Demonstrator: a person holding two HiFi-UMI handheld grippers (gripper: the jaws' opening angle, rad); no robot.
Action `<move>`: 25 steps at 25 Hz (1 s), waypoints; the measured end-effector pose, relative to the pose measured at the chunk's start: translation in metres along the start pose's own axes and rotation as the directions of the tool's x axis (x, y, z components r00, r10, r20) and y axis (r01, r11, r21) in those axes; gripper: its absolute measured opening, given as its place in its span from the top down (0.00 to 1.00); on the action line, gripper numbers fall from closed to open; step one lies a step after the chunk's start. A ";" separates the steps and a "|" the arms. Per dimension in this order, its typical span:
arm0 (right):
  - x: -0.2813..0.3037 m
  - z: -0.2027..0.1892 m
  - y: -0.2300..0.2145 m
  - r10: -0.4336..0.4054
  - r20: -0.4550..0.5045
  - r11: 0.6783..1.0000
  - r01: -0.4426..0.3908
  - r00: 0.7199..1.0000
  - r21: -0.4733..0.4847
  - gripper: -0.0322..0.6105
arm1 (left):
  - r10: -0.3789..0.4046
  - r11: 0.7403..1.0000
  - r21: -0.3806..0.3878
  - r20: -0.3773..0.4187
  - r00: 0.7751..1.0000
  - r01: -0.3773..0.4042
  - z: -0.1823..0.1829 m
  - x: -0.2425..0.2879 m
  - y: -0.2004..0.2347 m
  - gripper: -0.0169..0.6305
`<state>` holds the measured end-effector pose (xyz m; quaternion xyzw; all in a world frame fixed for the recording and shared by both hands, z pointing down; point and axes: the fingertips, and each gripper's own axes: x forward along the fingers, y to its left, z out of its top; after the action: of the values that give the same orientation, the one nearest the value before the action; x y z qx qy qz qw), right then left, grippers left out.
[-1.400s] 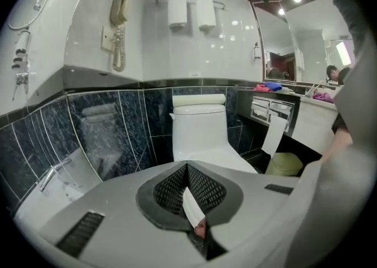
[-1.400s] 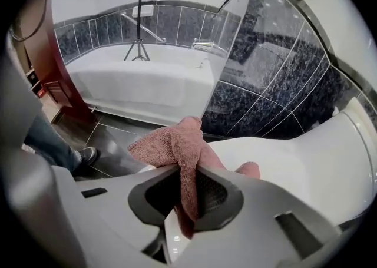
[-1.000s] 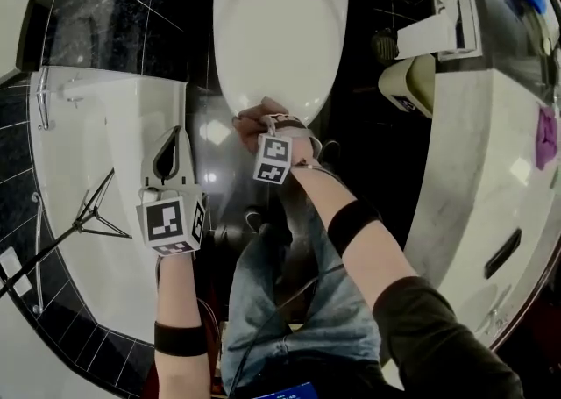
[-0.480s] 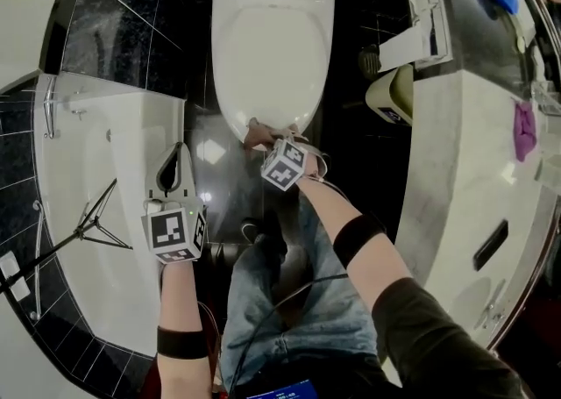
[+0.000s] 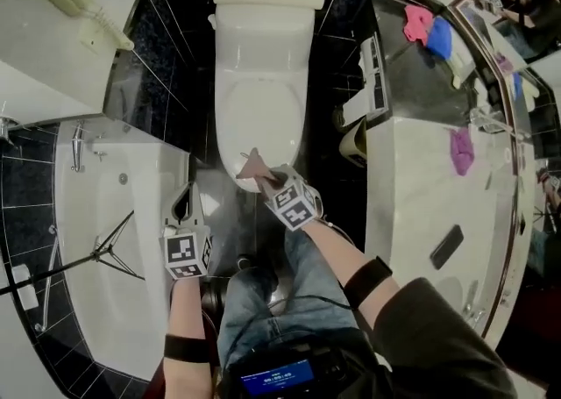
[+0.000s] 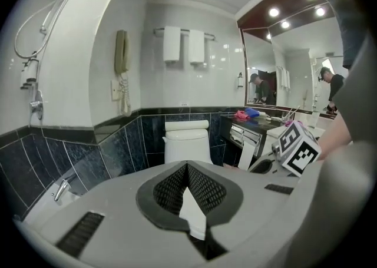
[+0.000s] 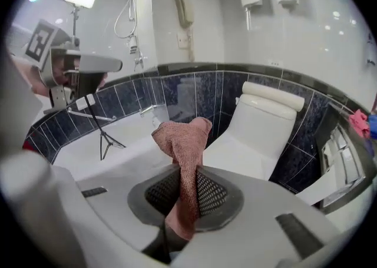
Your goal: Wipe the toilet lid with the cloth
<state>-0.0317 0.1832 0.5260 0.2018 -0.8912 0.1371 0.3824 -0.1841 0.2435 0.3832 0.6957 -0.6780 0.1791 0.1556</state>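
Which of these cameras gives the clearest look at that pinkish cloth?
The right gripper view: the cloth rises close up, weave clear, pinched by the right gripper. The head view shows only a small scrap before the toilet lid. The left gripper view shows none that I can make out.

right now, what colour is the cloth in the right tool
Dusty pink; the cloth shows best in the right gripper view.

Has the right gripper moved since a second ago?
Yes: the right gripper, clamping the cloth, has risen away from the front edge of the toilet lid.
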 end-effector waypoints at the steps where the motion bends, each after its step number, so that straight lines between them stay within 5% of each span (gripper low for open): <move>1: -0.018 0.013 -0.001 -0.010 0.025 1.000 0.010 1.000 0.010 0.83 | -0.002 1.000 0.000 0.007 1.000 0.002 0.010 -0.007 -0.001 0.97; 10: -0.159 0.096 -0.033 -0.115 0.237 0.991 0.094 0.965 0.099 0.83 | -0.010 1.000 -0.011 0.067 0.998 0.011 0.079 -0.043 -0.010 0.97; 25: -0.245 0.108 -0.108 -0.240 0.311 0.958 0.173 0.920 0.229 0.83 | -0.028 0.999 -0.017 0.085 0.996 0.030 0.133 -0.026 -0.032 0.97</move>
<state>0.1042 0.1073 0.2824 0.3524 -0.8988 0.1468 0.2155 -0.1476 0.2066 0.2539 0.7110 -0.6753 0.1413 0.1357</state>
